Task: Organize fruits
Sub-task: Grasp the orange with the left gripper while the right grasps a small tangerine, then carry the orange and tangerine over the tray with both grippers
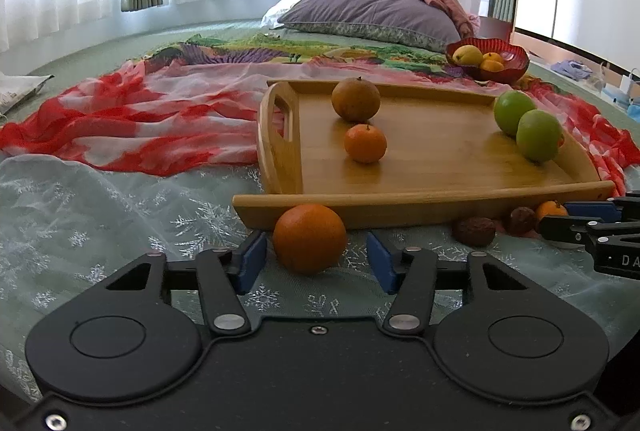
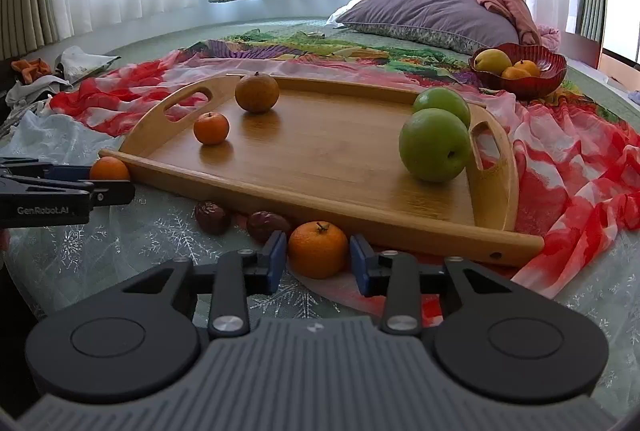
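On the snowflake cloth in front of the wooden tray [image 1: 440,197] lies a large orange [image 1: 310,239]. It sits between the pads of my left gripper [image 1: 318,259], which is open: the left pad is close and a gap shows on the right. A smaller mandarin [image 2: 318,249] with a green stem lies by the tray's [image 2: 360,219] front rim, and my right gripper [image 2: 319,259] is shut on it, its blue pads against both sides. The tray holds a dull brown orange [image 2: 257,92], a little mandarin [image 2: 211,128] and two green apples [image 2: 434,145].
Two dark wrinkled dried fruits [image 2: 212,217] lie left of the mandarin. A red bowl [image 2: 556,69] with yellow and orange fruit stands at the back right. A red-and-white scarf [image 1: 132,119] spreads around the tray, with pillows [image 1: 372,7] behind.
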